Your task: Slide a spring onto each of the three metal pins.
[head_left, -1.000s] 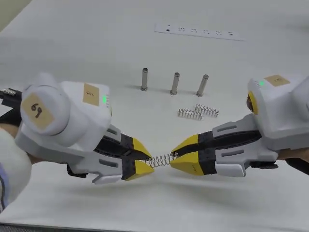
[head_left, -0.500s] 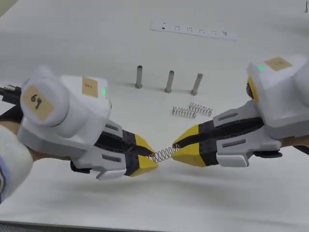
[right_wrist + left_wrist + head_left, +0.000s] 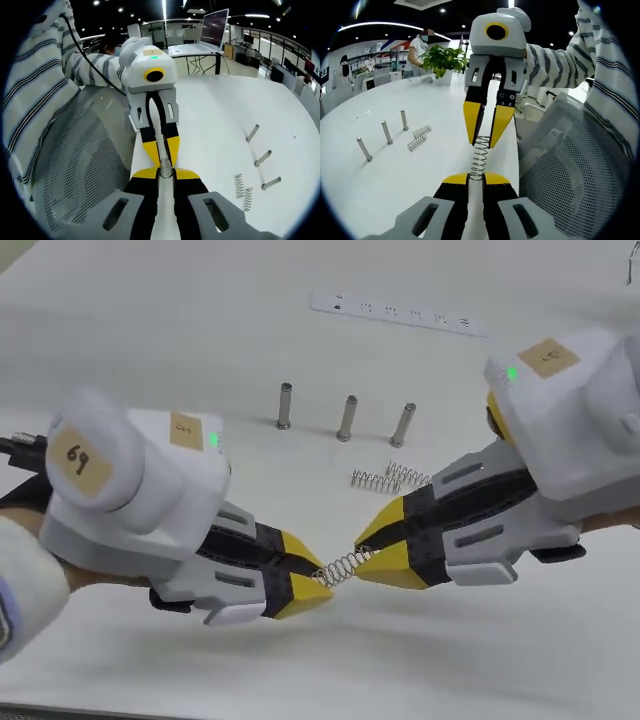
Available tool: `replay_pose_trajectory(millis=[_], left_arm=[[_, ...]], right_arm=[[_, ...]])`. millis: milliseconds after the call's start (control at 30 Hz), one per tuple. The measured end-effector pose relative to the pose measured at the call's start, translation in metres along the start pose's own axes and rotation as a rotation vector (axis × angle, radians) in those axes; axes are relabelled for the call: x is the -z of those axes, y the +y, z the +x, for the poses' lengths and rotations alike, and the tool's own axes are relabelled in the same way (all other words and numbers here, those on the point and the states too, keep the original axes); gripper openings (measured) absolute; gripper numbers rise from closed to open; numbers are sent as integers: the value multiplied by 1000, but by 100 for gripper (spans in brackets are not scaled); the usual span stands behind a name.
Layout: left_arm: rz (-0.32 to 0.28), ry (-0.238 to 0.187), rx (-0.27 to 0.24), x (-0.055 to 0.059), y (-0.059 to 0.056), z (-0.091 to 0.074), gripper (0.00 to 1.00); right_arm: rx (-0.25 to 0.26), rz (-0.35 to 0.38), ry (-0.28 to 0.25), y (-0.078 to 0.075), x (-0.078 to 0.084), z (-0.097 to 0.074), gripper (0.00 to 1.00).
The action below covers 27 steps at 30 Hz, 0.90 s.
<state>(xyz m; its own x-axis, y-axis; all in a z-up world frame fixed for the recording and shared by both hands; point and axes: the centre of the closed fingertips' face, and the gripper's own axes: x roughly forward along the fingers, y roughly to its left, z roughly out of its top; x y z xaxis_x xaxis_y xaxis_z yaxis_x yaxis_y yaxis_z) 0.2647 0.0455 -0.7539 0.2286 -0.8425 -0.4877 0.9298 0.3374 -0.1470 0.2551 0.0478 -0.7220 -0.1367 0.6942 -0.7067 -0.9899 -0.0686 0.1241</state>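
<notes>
The right gripper [image 3: 362, 558] has tipped up steeper, so the spring [image 3: 345, 565] now slants between it and the left gripper [image 3: 318, 580], each clamped on one end, nearer than the three pins [image 3: 347, 418]. It looks light, bendy, apt to flick away; best pinched mid-coil. Smooth white table [image 3: 180, 350], open office [image 3: 235, 30] beyond.

Left tool [image 3: 318, 586] and right tool [image 3: 367, 558] hold one spring [image 3: 343, 567] between them.
They meet tip to tip at the lower centre of the frame, each closed on one end of the spring, above the white worktop [image 3: 150, 340]. Three metal pins [image 3: 347, 418] stand in a row at upper centre, and two loose springs [image 3: 372, 481] lie just below the right-hand pin.
</notes>
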Motion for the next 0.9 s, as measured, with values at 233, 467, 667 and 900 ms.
replay_pose_trajectory(millis=[233, 467, 667, 900], left_arm=[[62, -12, 0, -6, -2, -1, 2], [77, -44, 6, -16, -5, 4, 2], [88, -72, 11, -24, -8, 10, 2], [101, -81, 11, -27, -9, 13, 2]], right_arm=[[12, -80, 46, 0, -7, -4, 7], [23, -93, 120, -1, -11, -11, 7], [24, -121, 171, 2, -13, -16, 7], [22, -185, 253, 2, -5, -22, 7]])
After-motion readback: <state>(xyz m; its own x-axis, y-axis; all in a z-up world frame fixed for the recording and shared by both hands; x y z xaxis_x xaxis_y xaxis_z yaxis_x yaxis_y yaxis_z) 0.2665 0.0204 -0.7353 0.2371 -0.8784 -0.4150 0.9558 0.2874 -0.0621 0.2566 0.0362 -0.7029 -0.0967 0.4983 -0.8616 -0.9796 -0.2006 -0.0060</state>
